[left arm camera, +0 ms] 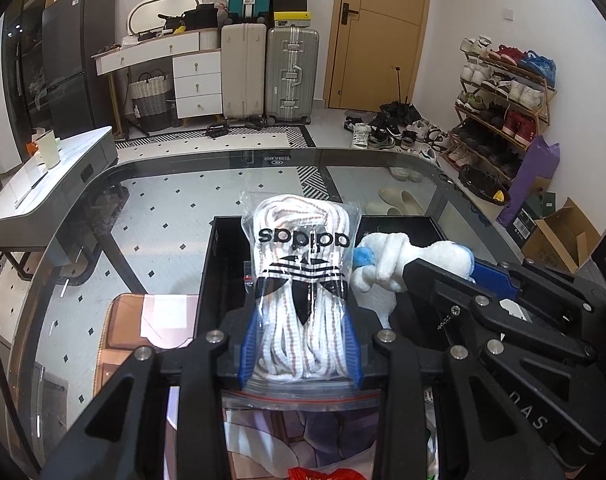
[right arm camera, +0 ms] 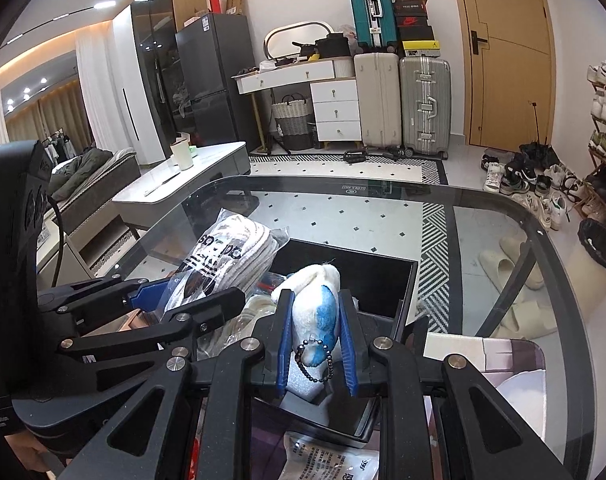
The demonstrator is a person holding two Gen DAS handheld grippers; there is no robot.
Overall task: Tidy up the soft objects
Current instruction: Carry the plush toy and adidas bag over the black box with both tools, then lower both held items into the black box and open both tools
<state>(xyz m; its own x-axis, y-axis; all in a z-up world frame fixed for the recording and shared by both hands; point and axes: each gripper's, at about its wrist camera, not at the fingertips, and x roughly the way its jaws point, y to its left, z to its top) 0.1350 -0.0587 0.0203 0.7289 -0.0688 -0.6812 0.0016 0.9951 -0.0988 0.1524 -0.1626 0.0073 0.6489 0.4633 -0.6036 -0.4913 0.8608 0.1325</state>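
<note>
My left gripper [left arm camera: 301,344] is shut on a clear adidas bag of white laces [left arm camera: 299,280] and holds it upright over a black box [left arm camera: 219,256] on the glass table. The bag also shows at the left of the right wrist view [right arm camera: 219,264]. My right gripper [right arm camera: 315,332] is shut on a white and blue plush toy [right arm camera: 317,304] with a bead chain, above the same black box [right arm camera: 367,272]. In the left wrist view the plush toy [left arm camera: 395,264] and right gripper sit just right of the bag.
The glass table [right arm camera: 503,240] has a rounded far edge. Packets and a red wrapper [left arm camera: 323,472] lie under the grippers. A low white side table [left arm camera: 43,188] stands at the left. Suitcases [left arm camera: 291,72], a shoe rack [left arm camera: 503,96] and loose shoes line the far wall.
</note>
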